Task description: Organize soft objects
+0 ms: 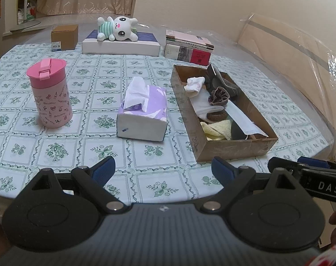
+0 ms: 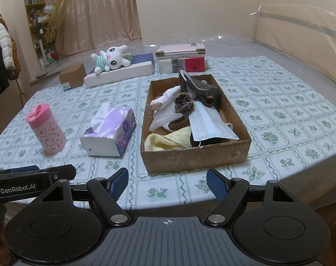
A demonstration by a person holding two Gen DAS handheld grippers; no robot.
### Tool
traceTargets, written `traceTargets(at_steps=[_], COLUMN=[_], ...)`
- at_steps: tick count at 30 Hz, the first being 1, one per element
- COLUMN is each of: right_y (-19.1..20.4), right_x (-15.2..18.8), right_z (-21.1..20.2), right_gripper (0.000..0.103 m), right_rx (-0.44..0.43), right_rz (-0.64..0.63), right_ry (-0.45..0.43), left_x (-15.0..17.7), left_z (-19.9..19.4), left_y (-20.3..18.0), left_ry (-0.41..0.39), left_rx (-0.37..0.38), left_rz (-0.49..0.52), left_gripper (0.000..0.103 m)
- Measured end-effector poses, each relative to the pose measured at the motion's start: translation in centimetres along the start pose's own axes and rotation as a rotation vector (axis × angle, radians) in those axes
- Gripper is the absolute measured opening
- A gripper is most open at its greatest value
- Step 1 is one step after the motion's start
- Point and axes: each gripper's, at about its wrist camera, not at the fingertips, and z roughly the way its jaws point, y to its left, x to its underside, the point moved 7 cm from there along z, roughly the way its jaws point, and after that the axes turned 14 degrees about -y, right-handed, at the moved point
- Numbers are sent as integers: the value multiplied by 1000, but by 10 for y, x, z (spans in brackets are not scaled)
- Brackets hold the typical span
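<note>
A brown cardboard box (image 1: 236, 149) (image 2: 196, 158) on the patterned tablecloth holds soft things: a yellow towel (image 2: 165, 140), a blue face mask (image 2: 209, 124), a white cloth (image 2: 165, 98), a brown scrunchie (image 2: 183, 102) and a dark grey piece (image 2: 201, 88). A white plush rabbit (image 1: 118, 27) (image 2: 111, 59) lies on a flat white box at the back. My left gripper (image 1: 163, 170) is open and empty at the table's near edge. My right gripper (image 2: 168, 182) is open and empty just in front of the cardboard box.
A purple tissue pack (image 1: 143, 110) (image 2: 110, 130) sits mid-table. A pink tumbler (image 1: 49, 93) (image 2: 46, 130) stands to the left. A small brown carton (image 1: 64, 36) and a stack of books (image 1: 188, 47) are at the back. Plastic sheeting (image 1: 290, 51) covers furniture on the right.
</note>
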Motion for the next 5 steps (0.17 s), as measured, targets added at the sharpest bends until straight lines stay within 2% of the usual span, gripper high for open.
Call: traceTargets(at_steps=[5], right_y=[0], right_x=[0], right_z=[0], right_gripper=[77], right_rx=[-1], right_rz=[0], right_ry=[0], left_x=[0], left_z=[-1], left_y=[2], left_ry=[-13], left_rx=[8], left_rz=[-1], left_gripper=[93])
